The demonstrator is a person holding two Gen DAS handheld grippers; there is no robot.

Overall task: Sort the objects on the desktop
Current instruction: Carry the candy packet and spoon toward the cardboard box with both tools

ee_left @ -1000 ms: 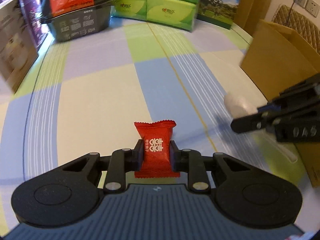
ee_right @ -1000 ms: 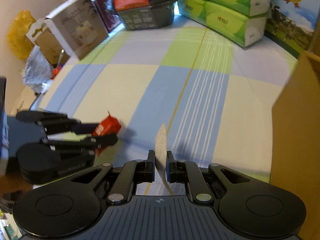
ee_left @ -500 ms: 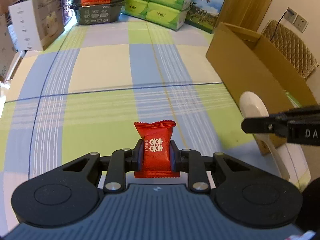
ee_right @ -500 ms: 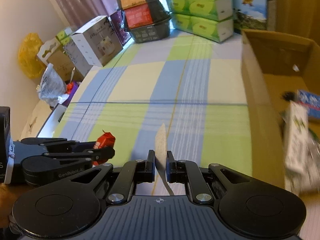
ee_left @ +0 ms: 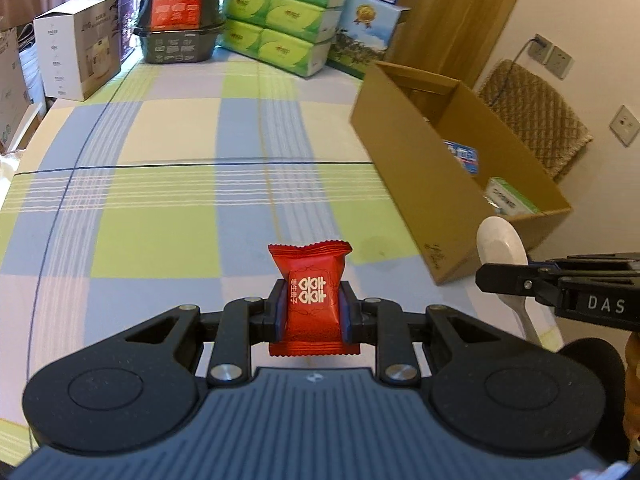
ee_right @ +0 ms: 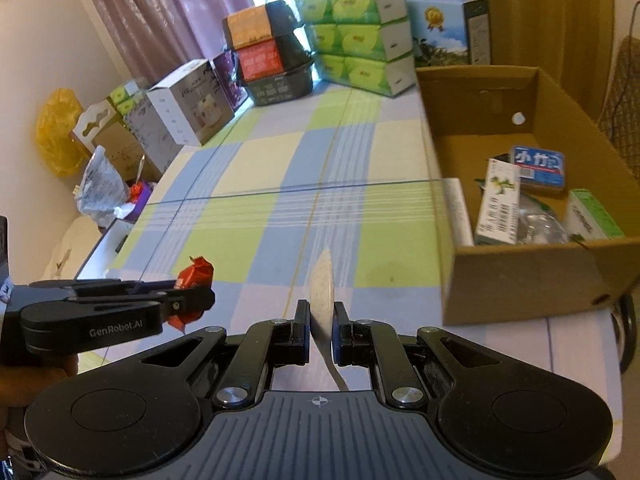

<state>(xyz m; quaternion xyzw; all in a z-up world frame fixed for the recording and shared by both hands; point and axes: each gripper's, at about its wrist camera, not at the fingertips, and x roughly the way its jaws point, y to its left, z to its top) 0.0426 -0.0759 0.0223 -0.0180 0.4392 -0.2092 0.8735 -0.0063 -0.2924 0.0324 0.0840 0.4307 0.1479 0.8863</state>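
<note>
The table (ee_left: 168, 200) looks bare. The box (ee_right: 520, 276) beside it already holds a few packs. Two things are left: the right gripper (ee_right: 321, 330) pinches a white spoon (ee_left: 502, 246), and the left gripper (ee_left: 313, 316) pinches a red candy (ee_left: 310, 298), both held above the table.

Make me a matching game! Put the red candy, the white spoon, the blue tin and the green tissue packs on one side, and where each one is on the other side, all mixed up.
Things:
1. red candy
2. white spoon
3. blue tin
4. green tissue packs

Places:
A. inside the cardboard box
B. stacked at the far end of the checked cloth
C. pinched in the left gripper
D. pinched in the right gripper

Right pairs: 1-C, 2-D, 3-A, 4-B
</note>
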